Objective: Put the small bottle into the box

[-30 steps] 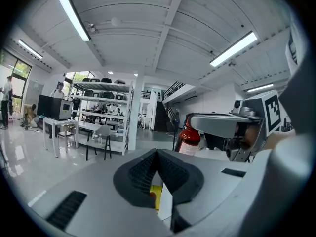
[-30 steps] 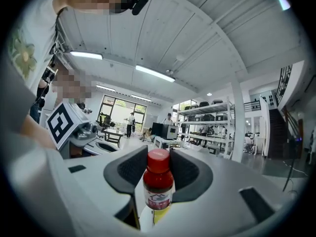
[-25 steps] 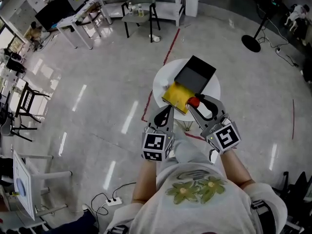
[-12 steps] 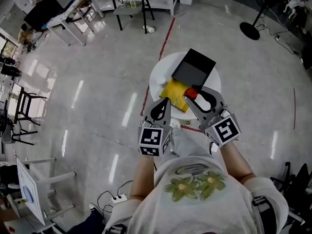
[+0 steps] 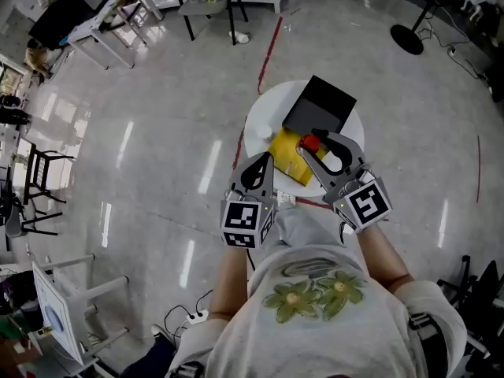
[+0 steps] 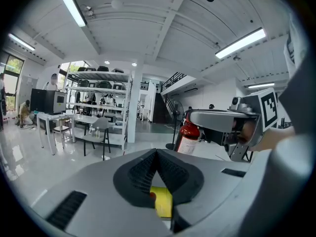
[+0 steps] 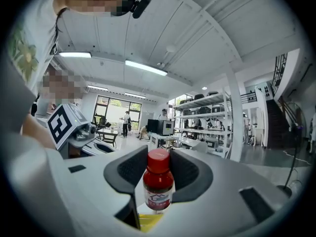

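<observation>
As right gripper holds small bottle, box beneath, black lid behind.

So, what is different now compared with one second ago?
Both grippers moved forward toward the round table; the right gripper brought the small bottle nearer the far end of the yellow box. Unchanged: its grip on the bottle, the left gripper shut and empty.

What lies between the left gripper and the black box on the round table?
A yellow object lies there on the white round table, between the left gripper and the black box. The head view shows this.
</observation>
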A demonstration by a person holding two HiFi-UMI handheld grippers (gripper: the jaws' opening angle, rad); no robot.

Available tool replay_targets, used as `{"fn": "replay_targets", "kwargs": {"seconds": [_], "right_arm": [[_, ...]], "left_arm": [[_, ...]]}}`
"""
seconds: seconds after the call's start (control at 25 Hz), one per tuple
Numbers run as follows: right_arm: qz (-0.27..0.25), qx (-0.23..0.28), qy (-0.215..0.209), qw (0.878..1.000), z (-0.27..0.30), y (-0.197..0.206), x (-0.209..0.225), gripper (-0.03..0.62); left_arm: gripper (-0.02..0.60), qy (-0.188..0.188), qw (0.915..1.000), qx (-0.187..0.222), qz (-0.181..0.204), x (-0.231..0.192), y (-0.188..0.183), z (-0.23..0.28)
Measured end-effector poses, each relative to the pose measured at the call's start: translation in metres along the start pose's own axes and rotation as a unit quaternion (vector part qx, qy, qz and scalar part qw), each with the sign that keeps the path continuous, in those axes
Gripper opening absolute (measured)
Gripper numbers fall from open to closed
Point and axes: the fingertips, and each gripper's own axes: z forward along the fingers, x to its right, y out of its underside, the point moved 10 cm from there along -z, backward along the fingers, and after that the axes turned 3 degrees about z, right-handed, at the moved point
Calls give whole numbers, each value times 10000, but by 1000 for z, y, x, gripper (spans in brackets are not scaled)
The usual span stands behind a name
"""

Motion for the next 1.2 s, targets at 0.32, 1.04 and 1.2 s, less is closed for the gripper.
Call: {"fn": "replay_targets", "kwargs": {"seconds": [0.32, 1.04, 1.2], "right_arm": [[90, -65, 158, 9998, 24, 8, 16, 146], [237, -413, 178, 9987, 49, 30, 37, 146], [269, -483, 182, 9983, 56, 38, 40, 146]], "left_arm": [[0, 115, 9999, -88, -19, -20, 4, 22], [0, 304, 9991, -265, -150, -36, 13, 56], [0, 307, 9989, -309, -174, -42, 17, 61]]}}
